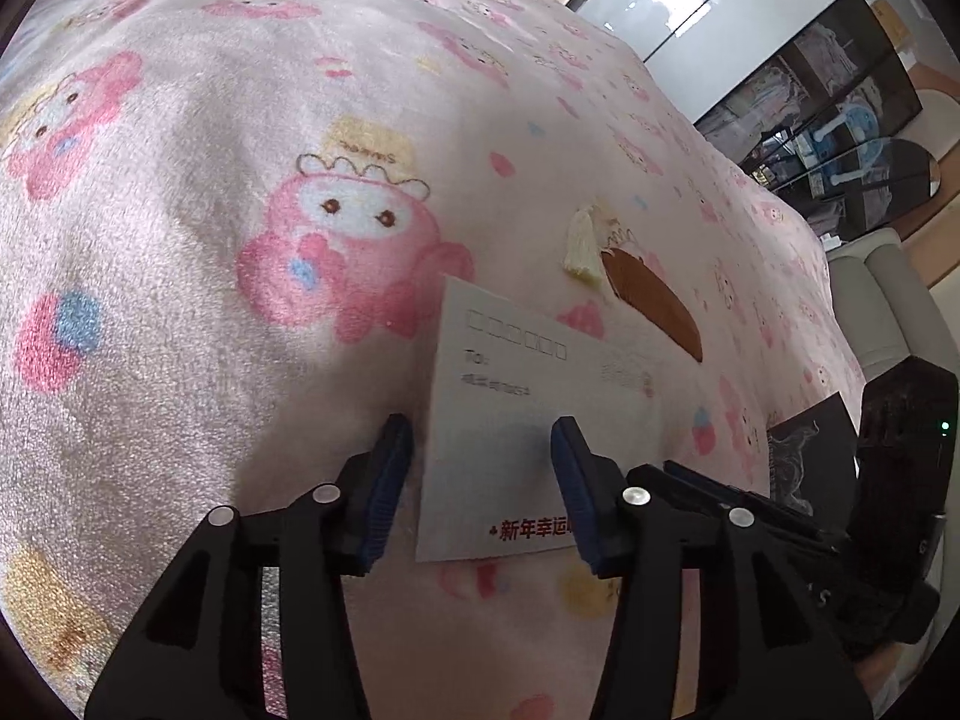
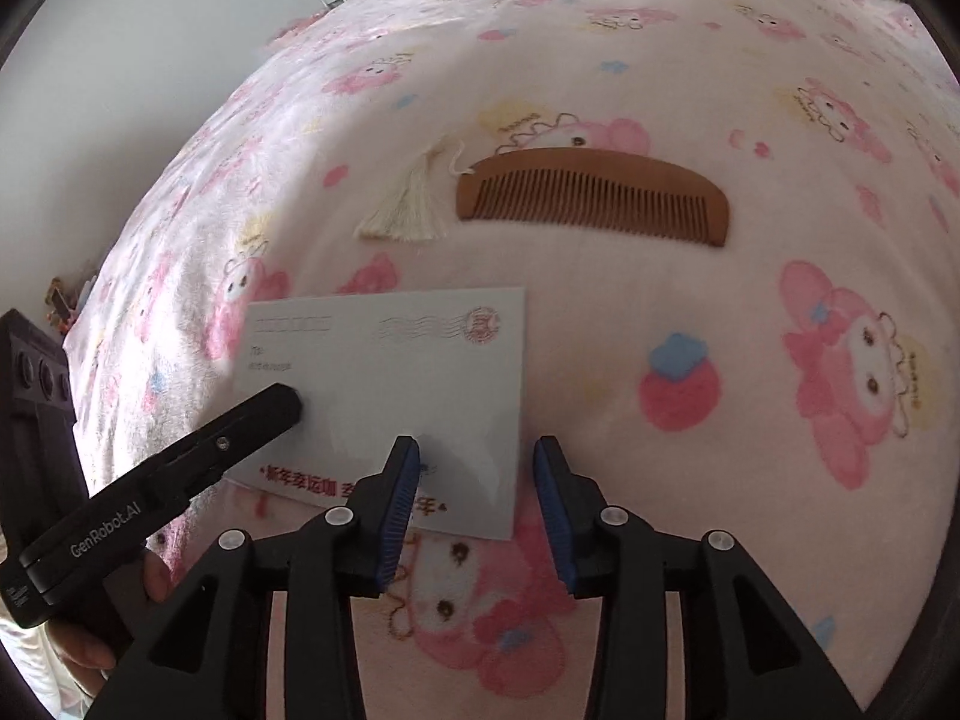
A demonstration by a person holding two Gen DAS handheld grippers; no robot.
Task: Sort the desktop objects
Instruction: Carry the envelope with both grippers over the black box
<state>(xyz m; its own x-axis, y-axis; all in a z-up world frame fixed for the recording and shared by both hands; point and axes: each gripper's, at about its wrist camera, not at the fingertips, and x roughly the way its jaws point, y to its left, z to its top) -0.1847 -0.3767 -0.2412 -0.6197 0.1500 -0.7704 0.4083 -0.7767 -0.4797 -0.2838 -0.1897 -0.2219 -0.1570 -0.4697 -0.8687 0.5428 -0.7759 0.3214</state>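
A white card [image 2: 384,396] with red print along its near edge lies flat on the pink cartoon blanket [image 2: 780,120] that covers the counter. Its long side runs left to right across both views.

The left gripper [image 1: 483,480] is wide open and holds nothing. In the left wrist view the card's left edge sits between the two blue fingers [image 1: 384,480], with one finger off the card on the blanket and the other over the card. Seen from the right wrist view, the tip of the left gripper [image 2: 288,405] is down over the card's left part, and it looks as if it is touching it, though that is hard to tell for sure.

The right gripper [image 2: 477,498] is also wide open and empty. The card's right edge falls in the gap between its fingers, so this gripper straddles the right near corner. Both grippers are about equally near the card, one at each end.

Farther away lies a brown wooden comb [image 2: 594,195] with a cream tassel [image 2: 408,204] on a string. The comb's long side also runs left to right, with its teeth toward the camera. It is well apart from the card and from all the fingers.

The next move is likely to be a pinch on the card. Because the card lies so flat on the soft blanket, an edge must come up before the fingers can close on it.
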